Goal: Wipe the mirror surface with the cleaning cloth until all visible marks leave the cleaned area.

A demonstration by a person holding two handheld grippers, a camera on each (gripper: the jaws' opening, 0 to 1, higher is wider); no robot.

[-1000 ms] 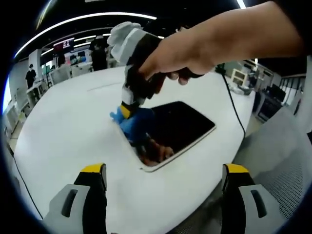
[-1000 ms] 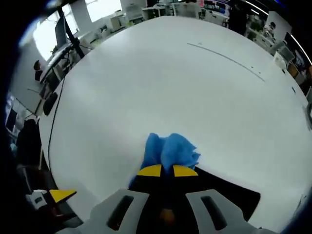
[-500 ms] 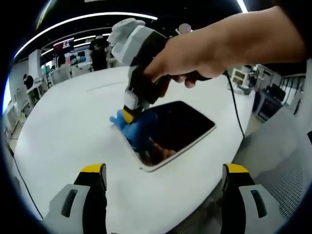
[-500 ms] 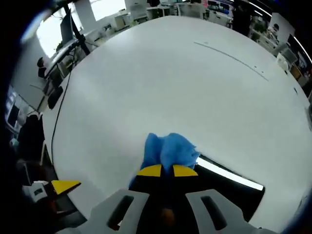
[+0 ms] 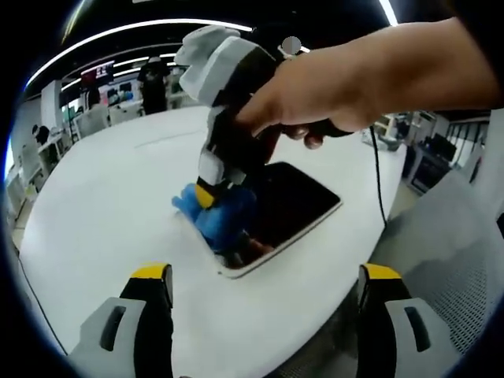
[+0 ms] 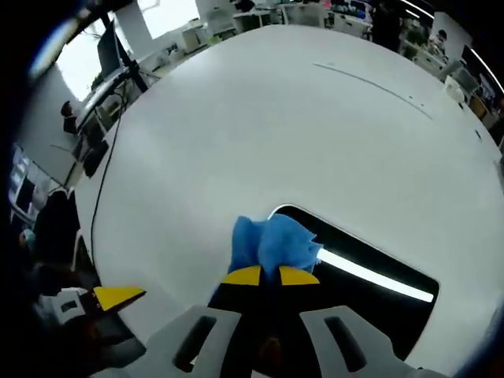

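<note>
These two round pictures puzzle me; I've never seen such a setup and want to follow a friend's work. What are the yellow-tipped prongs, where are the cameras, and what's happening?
A person holds a handheld pair of tongs in each hand; no robot arm is involved. A fisheye camera rides on each and looks along its prongs.

In the left gripper view, the left tongs stand open and empty at the bottom. Ahead, the person's hand grips the right tongs.

In the right gripper view, the right tongs are shut on a blue cleaning cloth, pressing it on a dark rectangular mirror. The mirror lies flat on a white table.
</note>
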